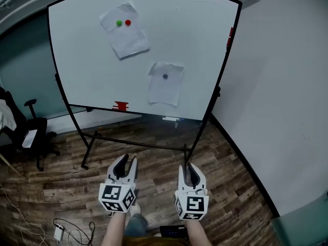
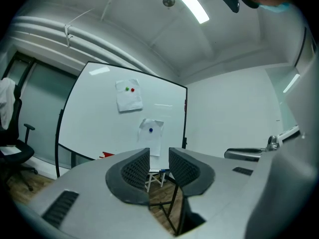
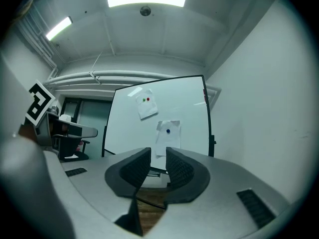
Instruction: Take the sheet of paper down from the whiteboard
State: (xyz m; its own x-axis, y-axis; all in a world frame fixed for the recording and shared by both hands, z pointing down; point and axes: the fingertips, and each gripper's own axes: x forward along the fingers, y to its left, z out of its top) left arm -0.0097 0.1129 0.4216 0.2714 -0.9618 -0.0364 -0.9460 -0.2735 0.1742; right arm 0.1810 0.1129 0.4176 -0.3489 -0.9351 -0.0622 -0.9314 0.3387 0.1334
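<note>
A whiteboard (image 1: 77, 60) on a rolling stand faces me. Two crumpled white sheets hang on it. The upper sheet (image 1: 125, 32) is held by a green and a red magnet. The lower sheet (image 1: 165, 86) is pinned by one dark blue magnet (image 1: 165, 76). Both grippers are low in the head view, well short of the board, over the wood floor. My left gripper (image 1: 129, 160) is open with nothing between its pads (image 2: 135, 169). My right gripper (image 1: 188, 167) is also open and empty. The lower sheet (image 3: 167, 136) shows just above the gap of the right jaws, and likewise as sheet (image 2: 151, 133) in the left gripper view.
A black office chair (image 1: 31, 132) stands at the left. The board's stand legs (image 1: 89, 147) spread over the floor ahead. A red object (image 1: 121, 105) and a marker (image 1: 170, 119) lie on the board's ledge. Cables (image 1: 72, 229) trail at bottom left. A white wall (image 1: 277, 111) closes the right.
</note>
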